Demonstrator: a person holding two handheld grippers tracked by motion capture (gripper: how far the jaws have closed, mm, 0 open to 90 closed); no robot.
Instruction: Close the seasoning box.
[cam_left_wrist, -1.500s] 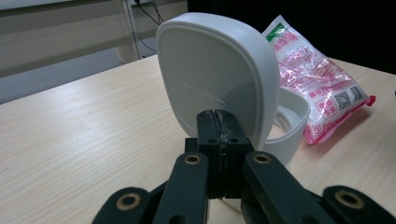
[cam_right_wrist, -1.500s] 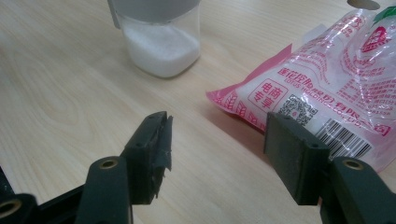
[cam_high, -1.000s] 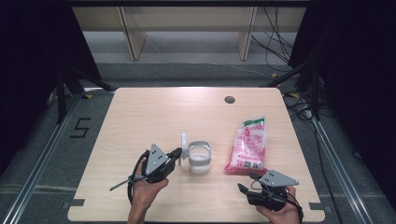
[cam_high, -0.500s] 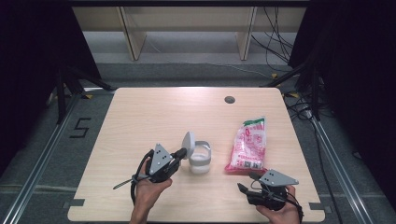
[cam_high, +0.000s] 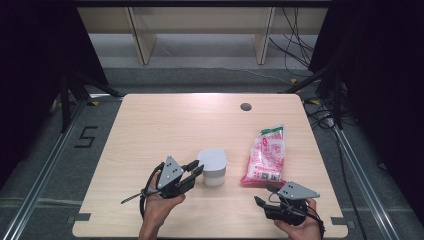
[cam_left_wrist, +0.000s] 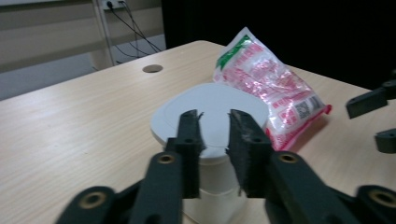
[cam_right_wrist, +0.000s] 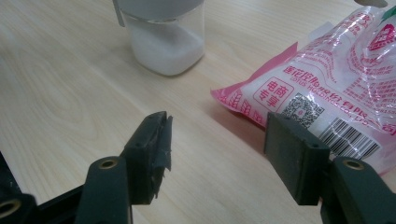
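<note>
At the table's (cam_high: 150, 125) near edge, the right gripper (cam_high: 264, 196) at 5 o'clock rests with jaws parted and empty. The left gripper (cam_high: 196, 167) at 7 o'clock has just been opening, its jaws a narrow gap apart at the closed lid of the white-lidded jar (cam_high: 213, 167), gripping nothing. The jar stands near centre; the pink-printed bag (cam_high: 265, 156) lies at its 3 o'clock, and a cable hole (cam_high: 245, 106) sits at 12 o'clock beyond.

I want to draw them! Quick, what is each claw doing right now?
Left gripper: jaws just opening, nothing held, right by the white jar's lid.
Right gripper: open, empty, beside the pink bag.
</note>
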